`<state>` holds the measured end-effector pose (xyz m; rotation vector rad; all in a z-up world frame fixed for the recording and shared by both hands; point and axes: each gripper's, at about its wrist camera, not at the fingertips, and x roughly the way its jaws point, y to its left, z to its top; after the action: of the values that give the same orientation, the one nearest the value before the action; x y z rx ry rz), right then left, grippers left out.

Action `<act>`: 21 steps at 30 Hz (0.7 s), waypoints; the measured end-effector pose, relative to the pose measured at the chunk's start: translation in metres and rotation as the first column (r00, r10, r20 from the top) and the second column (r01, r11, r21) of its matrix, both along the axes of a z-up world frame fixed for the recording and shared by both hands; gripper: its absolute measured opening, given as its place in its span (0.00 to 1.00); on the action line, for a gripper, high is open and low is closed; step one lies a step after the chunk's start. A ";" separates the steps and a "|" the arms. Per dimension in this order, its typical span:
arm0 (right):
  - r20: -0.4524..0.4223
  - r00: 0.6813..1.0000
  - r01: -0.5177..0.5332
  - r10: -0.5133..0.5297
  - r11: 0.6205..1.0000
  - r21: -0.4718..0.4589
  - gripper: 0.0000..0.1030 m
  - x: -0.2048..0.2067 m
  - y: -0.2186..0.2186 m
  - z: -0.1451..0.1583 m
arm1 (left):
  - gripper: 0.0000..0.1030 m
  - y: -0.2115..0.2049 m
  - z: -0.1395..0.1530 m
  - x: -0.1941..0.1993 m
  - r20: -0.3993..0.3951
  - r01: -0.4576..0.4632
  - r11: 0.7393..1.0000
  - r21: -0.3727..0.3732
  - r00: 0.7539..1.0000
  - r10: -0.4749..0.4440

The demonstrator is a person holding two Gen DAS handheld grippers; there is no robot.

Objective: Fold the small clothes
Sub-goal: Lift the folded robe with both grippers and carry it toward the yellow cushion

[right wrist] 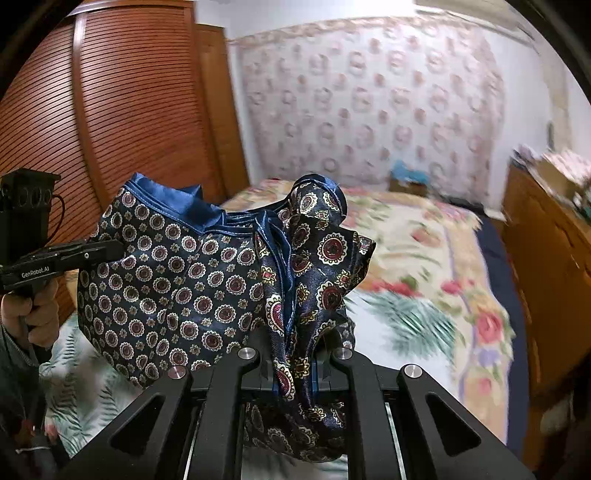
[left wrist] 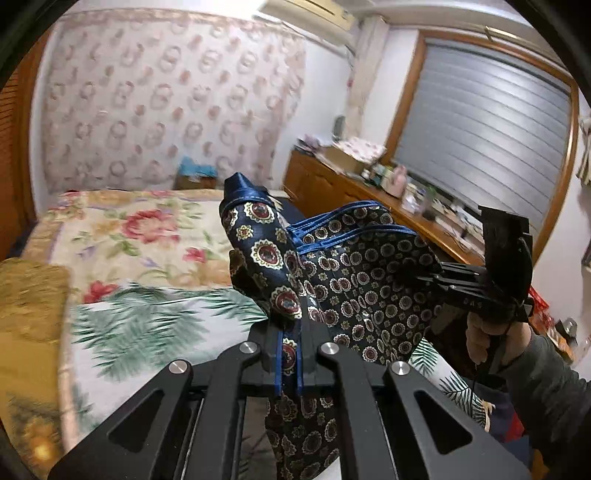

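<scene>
From my left wrist camera, my left gripper [left wrist: 289, 363] is clamped on the blue-trimmed edge of the navy satin garment with medallion print [left wrist: 362, 288], held above the bed's floral blanket [left wrist: 140, 236]; my right gripper [left wrist: 441, 275] pinches its far side.

From my right wrist camera, my right gripper [right wrist: 293, 369] is pinched tight on bunched garment [right wrist: 177, 273] fabric, and my left gripper [right wrist: 110, 250] grips the opposite edge.

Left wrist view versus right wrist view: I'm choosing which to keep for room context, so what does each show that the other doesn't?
Only the left wrist view shows the shuttered window and air conditioner. Only the right wrist view shows the slatted wooden wardrobe. Both show the dark patterned garment pinched by the left gripper and right gripper above the floral bed.
</scene>
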<state>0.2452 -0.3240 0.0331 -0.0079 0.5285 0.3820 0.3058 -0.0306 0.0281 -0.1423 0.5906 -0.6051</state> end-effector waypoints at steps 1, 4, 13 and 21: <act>0.007 1.000 -0.021 0.021 1.000 0.001 0.10 0.003 0.010 0.003 | 0.05 0.014 0.002 -0.006 0.007 -0.025 1.000 -0.003 1.000 0.025; 0.023 0.996 -0.084 0.084 0.996 -0.008 0.10 0.016 0.046 0.010 | 0.05 0.051 0.007 -0.023 0.036 -0.101 0.995 0.002 0.994 0.101; 0.067 0.965 -0.248 0.254 0.965 -0.086 0.10 0.088 0.165 0.027 | 0.05 0.156 0.005 -0.050 0.081 -0.314 0.949 -0.012 0.946 0.314; 0.080 0.925 -0.355 0.372 0.920 -0.168 0.10 0.204 0.268 0.017 | 0.05 0.218 -0.028 -0.064 0.041 -0.474 0.876 -0.090 0.877 0.479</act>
<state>0.4487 -0.0560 0.0500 -0.2767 0.4445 0.7013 0.2418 0.1874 -0.0001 -0.3310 0.4478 -0.1487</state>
